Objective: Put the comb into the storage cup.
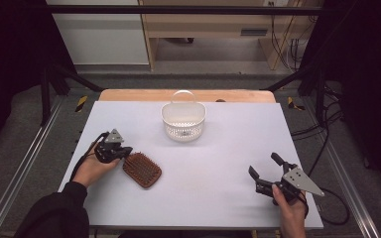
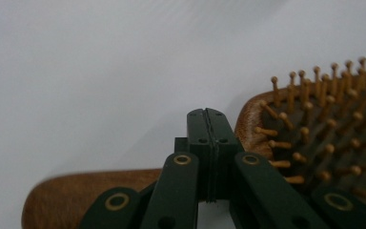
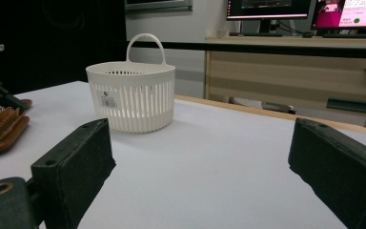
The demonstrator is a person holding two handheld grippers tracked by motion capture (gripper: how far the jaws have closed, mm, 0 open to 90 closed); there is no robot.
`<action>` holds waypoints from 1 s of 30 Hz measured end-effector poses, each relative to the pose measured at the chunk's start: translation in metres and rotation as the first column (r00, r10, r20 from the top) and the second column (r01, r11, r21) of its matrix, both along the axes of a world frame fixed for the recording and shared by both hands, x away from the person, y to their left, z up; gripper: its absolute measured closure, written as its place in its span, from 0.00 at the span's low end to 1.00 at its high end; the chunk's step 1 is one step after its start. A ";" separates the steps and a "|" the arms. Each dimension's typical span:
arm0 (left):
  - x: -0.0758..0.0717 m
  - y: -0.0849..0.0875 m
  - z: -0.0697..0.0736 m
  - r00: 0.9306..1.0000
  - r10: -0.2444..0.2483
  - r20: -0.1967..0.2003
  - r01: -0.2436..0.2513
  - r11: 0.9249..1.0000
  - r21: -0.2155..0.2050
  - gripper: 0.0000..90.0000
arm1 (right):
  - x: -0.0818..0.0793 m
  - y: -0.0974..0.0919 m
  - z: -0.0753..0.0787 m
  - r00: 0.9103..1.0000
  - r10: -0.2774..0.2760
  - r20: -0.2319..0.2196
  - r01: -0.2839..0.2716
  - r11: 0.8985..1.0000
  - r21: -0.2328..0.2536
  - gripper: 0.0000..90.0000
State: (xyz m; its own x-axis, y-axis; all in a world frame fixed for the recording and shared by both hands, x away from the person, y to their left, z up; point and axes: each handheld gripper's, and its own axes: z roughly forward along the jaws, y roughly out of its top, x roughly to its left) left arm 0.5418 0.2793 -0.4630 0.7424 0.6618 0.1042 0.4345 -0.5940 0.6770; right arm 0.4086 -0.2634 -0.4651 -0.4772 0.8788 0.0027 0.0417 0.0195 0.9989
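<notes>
Spanning white table (image 1: pixel 218 163), cabled dark surroundings

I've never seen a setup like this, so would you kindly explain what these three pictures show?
A person at a white table holds a two-jaw gripper in each hand. One picture looks down from above; the other two come from cameras riding on the grippers. A wooden hairbrush, bristles up, and a white basket sit on the table. The left gripper is shut, its jaws pressed together with nothing between them, right over the hairbrush's handle. The right gripper is open and empty, apart from both things.
</notes>
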 end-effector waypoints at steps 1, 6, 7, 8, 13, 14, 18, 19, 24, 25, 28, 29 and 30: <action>-0.002 0.002 0.000 1.000 0.002 0.000 -0.002 1.000 0.001 1.00 | 0.000 0.000 0.000 1.000 -0.001 0.000 0.001 1.000 0.000 0.09; -0.014 0.012 -0.003 0.999 0.033 -0.003 -0.033 0.999 -0.009 1.00 | 0.000 0.000 0.001 1.000 0.003 0.002 -0.003 1.000 0.000 0.09; -0.017 0.014 -0.003 0.999 0.040 -0.004 -0.040 0.999 -0.008 1.00 | 0.000 0.000 0.001 1.000 0.005 0.003 -0.005 1.000 0.000 0.09; -0.020 0.015 -0.004 0.999 0.043 -0.001 -0.043 0.999 -0.002 1.00 | 0.000 0.001 0.001 1.000 0.006 0.004 -0.006 1.000 -0.002 0.09; -0.033 0.017 -0.004 0.999 0.054 0.005 -0.054 0.999 -0.005 1.00 | 0.000 0.002 0.002 1.000 0.012 0.007 -0.012 1.000 -0.006 0.09; -0.037 0.016 -0.005 0.999 0.054 -0.002 -0.054 0.999 0.001 1.00 | 0.000 0.002 0.002 1.000 0.011 0.009 -0.011 1.000 -0.009 0.09; -0.045 0.013 -0.005 0.998 0.055 -0.008 -0.054 0.998 0.021 1.00 | 0.000 0.002 0.001 1.000 0.010 0.002 -0.010 1.000 -0.008 0.09; -0.047 0.012 -0.005 0.998 0.059 -0.006 -0.059 0.998 0.021 1.00 | 0.000 0.002 0.001 1.000 0.010 0.001 -0.010 1.000 -0.006 0.09; -0.052 0.008 0.000 0.997 0.073 -0.002 -0.073 0.997 0.021 1.00 | -0.001 -0.001 0.002 1.000 0.005 0.007 -0.005 1.000 0.001 0.09; -0.053 0.008 0.001 0.997 0.075 -0.001 -0.075 0.997 0.016 1.00 | -0.001 -0.001 0.002 1.000 0.004 0.006 -0.004 1.000 0.002 0.09; -0.054 0.008 0.003 0.997 0.078 -0.004 -0.078 0.997 0.011 1.00 | 0.000 0.000 0.001 1.000 0.005 0.002 -0.005 1.000 0.000 0.08; -0.054 0.008 0.002 0.997 0.078 -0.006 -0.078 0.997 0.013 1.00 | 0.000 0.000 0.001 1.000 0.005 0.002 -0.005 1.000 -0.003 0.08; -0.053 0.008 0.002 0.997 0.080 -0.009 -0.080 0.997 0.014 1.00 | 0.000 0.001 0.001 1.000 0.006 0.003 -0.006 1.000 -0.006 0.08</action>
